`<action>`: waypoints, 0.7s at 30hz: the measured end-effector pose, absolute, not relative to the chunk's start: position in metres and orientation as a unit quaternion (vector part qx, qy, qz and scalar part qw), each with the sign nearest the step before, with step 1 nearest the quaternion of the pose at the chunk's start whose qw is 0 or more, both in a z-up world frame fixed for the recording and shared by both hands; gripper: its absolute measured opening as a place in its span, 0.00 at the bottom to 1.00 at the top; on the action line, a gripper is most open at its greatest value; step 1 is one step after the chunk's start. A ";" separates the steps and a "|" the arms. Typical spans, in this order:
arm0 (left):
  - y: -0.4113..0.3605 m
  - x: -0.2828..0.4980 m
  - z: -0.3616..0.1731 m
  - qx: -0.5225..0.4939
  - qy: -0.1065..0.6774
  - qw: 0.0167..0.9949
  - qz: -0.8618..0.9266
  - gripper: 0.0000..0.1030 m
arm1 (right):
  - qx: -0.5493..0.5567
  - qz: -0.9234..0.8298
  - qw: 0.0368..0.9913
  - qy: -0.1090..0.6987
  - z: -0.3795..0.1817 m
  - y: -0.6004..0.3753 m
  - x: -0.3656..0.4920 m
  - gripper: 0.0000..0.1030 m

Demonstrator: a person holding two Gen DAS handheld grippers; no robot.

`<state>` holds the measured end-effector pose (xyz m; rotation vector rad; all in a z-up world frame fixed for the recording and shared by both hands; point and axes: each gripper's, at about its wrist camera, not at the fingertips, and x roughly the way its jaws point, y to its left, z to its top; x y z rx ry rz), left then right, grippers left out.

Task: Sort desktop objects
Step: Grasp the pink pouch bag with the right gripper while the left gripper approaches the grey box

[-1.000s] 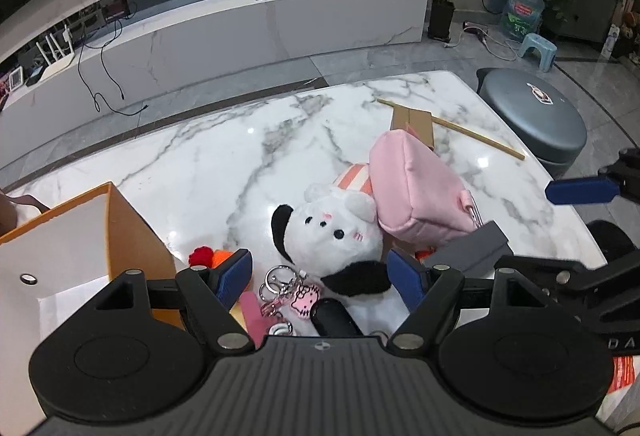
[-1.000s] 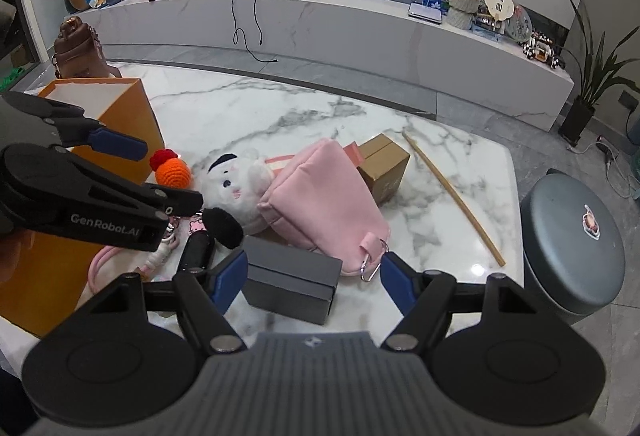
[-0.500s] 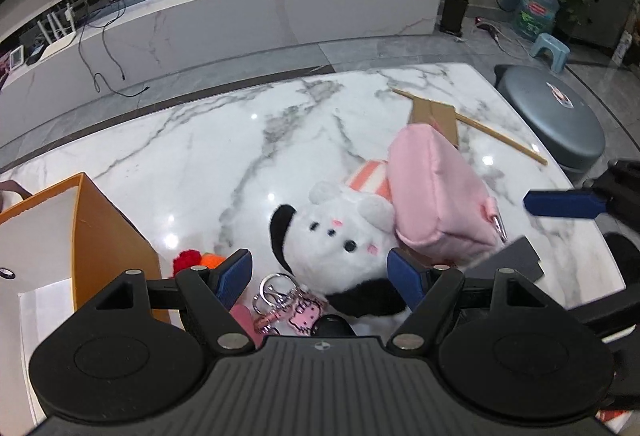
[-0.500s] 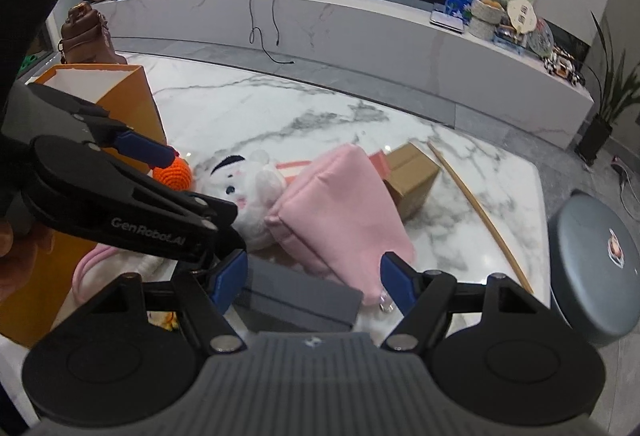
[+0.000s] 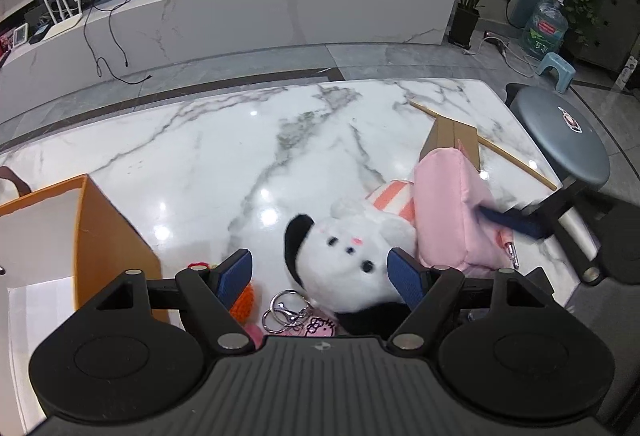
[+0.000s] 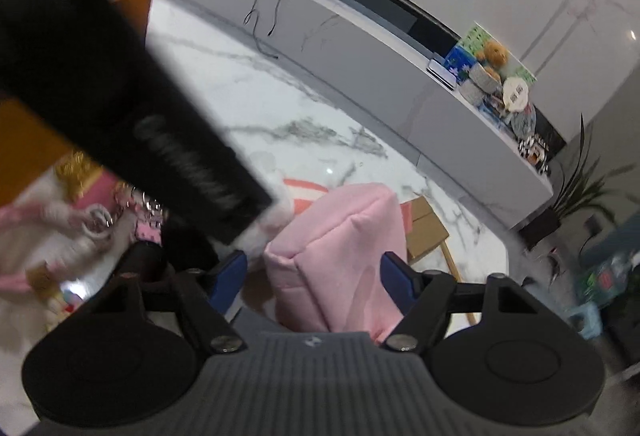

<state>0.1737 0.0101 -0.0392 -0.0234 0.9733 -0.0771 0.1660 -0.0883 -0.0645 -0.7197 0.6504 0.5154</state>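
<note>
- Right gripper (image 6: 314, 276) is closing around the soft, padded pink pouch (image 6: 340, 256), pads seemingly not yet pressing.
- Left gripper (image 5: 320, 276) is hovering spread wide over the fluffy white plush dog (image 5: 352, 248), beside the orange paper bag (image 5: 112, 232).

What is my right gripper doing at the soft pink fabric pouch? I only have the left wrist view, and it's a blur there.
Observer: The right wrist view shows the soft pink fabric pouch between the right gripper's blue fingers. Its jaws are closing.
Operator: Are both pads on it?
Observer: No. One blue pad shows a gap to the pouch's end seam, and the other sits right at the fabric.
Operator: Anything hidden under my left gripper?
Observer: A blurred pink item with gold trim lies beside the orange box.
</note>
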 end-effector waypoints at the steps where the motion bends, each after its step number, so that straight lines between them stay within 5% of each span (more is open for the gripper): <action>1: 0.009 0.175 -0.040 -0.010 0.468 0.883 -0.039 0.85 | -0.348 0.240 0.853 0.305 -0.066 -0.088 0.166 0.50; 7: 0.003 0.178 -0.042 -0.010 0.465 0.884 -0.050 0.85 | -0.303 0.250 0.864 0.314 -0.056 -0.105 0.181 0.40; 21: -0.008 0.158 -0.028 -0.016 0.412 0.905 -0.102 0.86 | 0.019 0.248 0.907 0.339 -0.008 -0.220 0.216 0.31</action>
